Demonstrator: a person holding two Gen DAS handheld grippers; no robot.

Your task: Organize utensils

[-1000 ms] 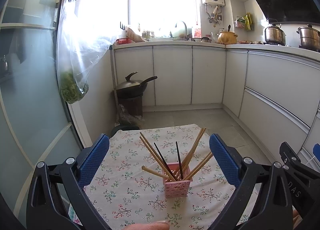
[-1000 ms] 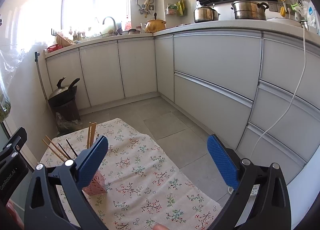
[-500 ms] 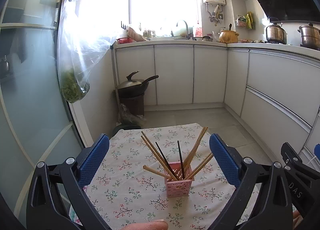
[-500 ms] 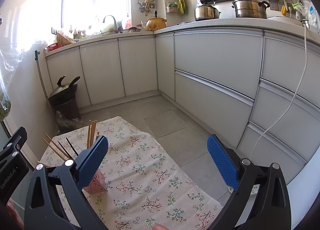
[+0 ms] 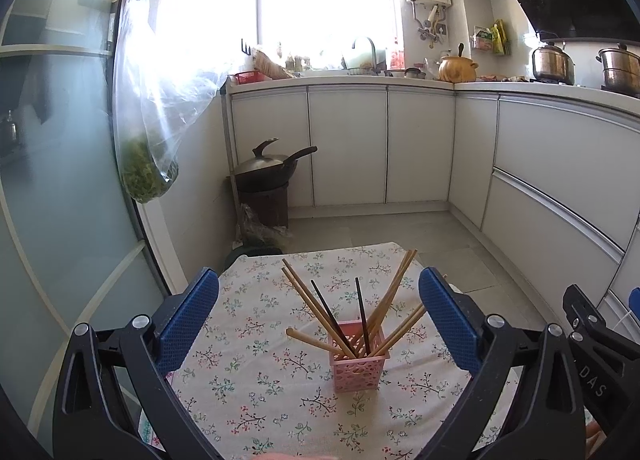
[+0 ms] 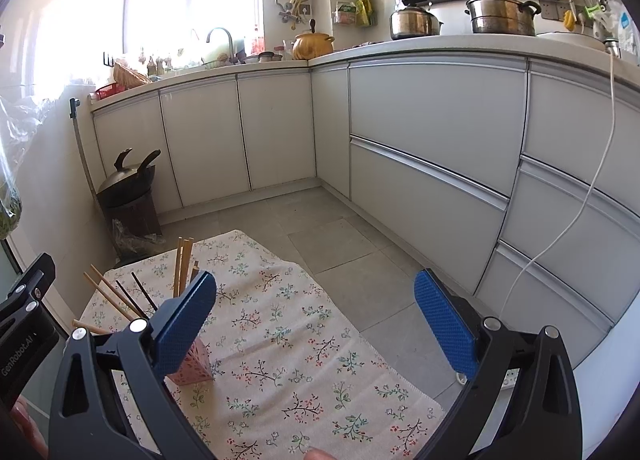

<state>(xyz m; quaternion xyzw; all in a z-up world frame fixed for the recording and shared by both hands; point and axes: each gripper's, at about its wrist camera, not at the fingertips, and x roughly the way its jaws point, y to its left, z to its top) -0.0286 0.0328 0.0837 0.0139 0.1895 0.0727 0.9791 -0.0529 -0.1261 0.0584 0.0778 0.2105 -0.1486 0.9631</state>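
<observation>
Lower centre, left view: pink basket (image 5: pixel 359 365), chopsticks (image 5: pixel 362 310) upright inside
Left hand-held gripper (image 5: pixel 319 320): wide, empty
Right hand-held gripper (image 6: pixel 315 324): wide, empty

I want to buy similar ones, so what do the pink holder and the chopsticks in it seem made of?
Pink holder: likely matte plastic, molded lattice walls. Light chopsticks: probably bamboo or wood, tan and unglossy. Dark chopsticks: unclear, maybe lacquered wood or plastic.

Floral-clothed table (image 5: pixel 248 392) — pink basket (image 5: pixel 359 365)
</observation>
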